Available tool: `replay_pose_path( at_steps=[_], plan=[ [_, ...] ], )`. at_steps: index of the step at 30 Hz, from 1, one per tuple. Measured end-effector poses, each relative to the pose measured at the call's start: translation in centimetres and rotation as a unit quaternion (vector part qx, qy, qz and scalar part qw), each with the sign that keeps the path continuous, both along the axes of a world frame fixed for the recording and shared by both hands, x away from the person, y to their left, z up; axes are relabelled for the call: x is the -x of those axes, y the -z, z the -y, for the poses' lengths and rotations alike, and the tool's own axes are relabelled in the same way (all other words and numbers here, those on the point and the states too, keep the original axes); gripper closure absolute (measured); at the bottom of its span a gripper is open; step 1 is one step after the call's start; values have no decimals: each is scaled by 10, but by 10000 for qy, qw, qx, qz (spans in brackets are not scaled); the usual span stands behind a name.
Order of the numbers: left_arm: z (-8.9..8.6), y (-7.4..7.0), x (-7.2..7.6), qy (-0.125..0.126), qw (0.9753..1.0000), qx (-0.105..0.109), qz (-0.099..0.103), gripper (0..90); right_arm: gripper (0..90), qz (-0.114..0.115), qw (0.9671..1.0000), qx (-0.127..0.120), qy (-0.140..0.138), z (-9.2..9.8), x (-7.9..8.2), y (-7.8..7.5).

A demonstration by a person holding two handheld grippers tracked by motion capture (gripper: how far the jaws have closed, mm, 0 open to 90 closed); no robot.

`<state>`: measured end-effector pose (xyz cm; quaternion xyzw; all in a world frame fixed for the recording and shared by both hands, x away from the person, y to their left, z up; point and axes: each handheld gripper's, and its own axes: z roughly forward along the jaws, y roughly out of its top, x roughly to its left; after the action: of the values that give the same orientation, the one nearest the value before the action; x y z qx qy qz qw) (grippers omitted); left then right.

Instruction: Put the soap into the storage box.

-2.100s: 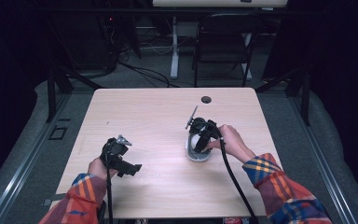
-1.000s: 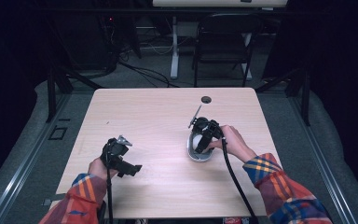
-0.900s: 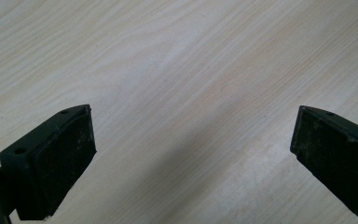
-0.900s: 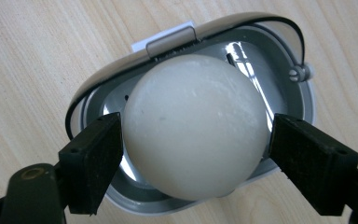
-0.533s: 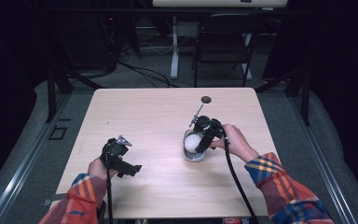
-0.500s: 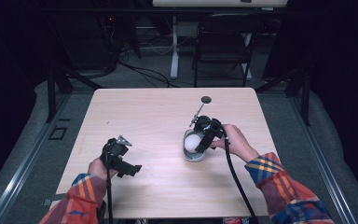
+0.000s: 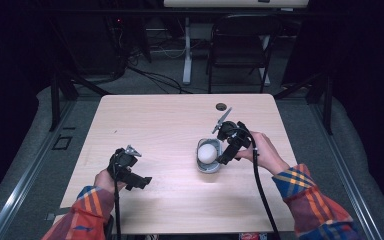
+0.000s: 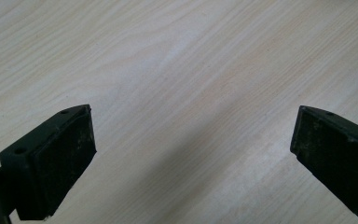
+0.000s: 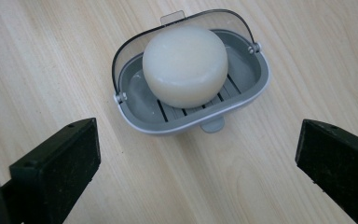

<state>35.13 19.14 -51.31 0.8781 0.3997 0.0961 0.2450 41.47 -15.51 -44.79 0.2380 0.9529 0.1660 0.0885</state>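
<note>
The right gripper (image 9: 196,172) is held spread before the soap (image 9: 185,65) in its dish (image 9: 242,105), likely for grasping; the left gripper (image 8: 191,158) is spread over bare table (image 8: 177,60).

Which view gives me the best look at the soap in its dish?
The right gripper view: the round white soap sits close and unobstructed in the grey dish, lid swung back. The high view shows it small beside the right gripper. The left gripper view looks at bare table.

Soap (image 9: 185,65) lies in a dish (image 9: 242,100) right of centre on the tabletop (image 7: 170,125). Right claw (image 7: 223,154) sits just beside the dish; left claw (image 7: 130,172) rests well apart, near the front left.
</note>
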Motion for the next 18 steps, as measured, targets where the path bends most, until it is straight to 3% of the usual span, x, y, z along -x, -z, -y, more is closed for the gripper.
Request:
replay_pose_path(
  at_steps=[6, 18],
  plan=[
    [0, 0, 0, 14, 10000, -9, -12, 0, 0, 98, 9999, -12, 93, 17, 11, -4],
    [0, 0, 0, 23, 10000, -14, 2, 0, 21, 143, 9985, 39, 520, 66, 31, 10]
  ],
)
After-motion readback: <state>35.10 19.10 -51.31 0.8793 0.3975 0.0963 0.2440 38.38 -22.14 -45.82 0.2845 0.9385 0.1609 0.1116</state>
